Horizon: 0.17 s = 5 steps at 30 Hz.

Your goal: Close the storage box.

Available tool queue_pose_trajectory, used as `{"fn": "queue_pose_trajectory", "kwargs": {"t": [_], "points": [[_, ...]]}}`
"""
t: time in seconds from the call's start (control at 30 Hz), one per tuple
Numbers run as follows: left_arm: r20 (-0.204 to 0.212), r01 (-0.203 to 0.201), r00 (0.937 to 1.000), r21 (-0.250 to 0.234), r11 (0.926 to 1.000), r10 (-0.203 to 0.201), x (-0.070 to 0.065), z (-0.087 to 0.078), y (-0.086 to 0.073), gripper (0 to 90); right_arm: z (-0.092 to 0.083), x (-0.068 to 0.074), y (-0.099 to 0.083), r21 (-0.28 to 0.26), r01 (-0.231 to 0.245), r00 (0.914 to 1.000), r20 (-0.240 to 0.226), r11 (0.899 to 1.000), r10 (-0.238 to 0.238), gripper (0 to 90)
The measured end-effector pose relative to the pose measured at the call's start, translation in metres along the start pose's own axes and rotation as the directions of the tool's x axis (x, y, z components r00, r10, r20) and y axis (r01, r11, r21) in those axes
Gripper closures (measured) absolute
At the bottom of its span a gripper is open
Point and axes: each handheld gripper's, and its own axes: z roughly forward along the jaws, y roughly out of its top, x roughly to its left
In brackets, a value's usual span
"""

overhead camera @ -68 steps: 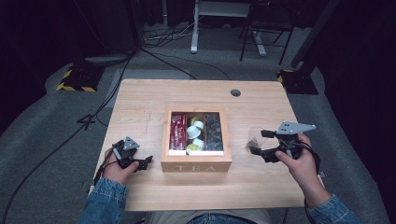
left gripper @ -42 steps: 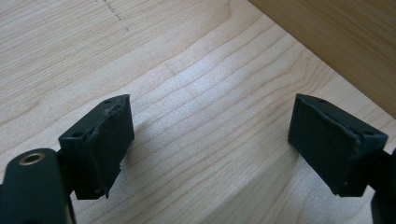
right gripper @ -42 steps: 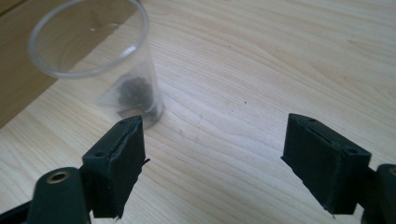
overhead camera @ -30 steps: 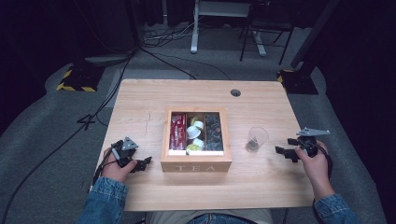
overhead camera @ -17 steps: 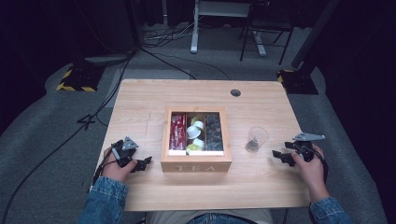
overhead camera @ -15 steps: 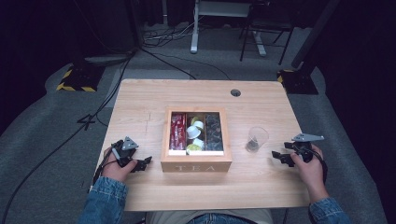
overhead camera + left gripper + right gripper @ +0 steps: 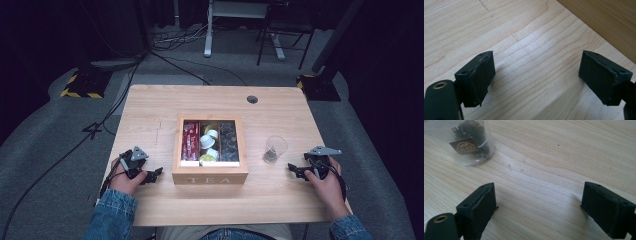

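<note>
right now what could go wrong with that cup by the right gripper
1. The clear cup stands upright close to the right gripper, whose jaws have just been opening with nothing between them; a careless sweep toward it could tip it.
2. It holds a tea bag, which might spill out.
3. The tea box sits just beyond, so a pushed cup could knock into it.

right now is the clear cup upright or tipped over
Upright. The clear cup stands on its base on the table, rim up, with a dark tea bag inside.
</note>
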Motion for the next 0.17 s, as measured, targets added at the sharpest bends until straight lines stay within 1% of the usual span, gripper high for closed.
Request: {"fn": "queue_pose_trajectory", "kwargs": {"t": [0.17], "points": [[-0.001, 0.000, 1.0000, 0.000, 1.0000, 0.000, -0.0001, 0.0001, 0.0000, 14.0, 0.0000, 0.0000, 0.0000, 0.000, 0.000, 1.0000, 0.001, 1.000, 0.000, 12.3]]}}
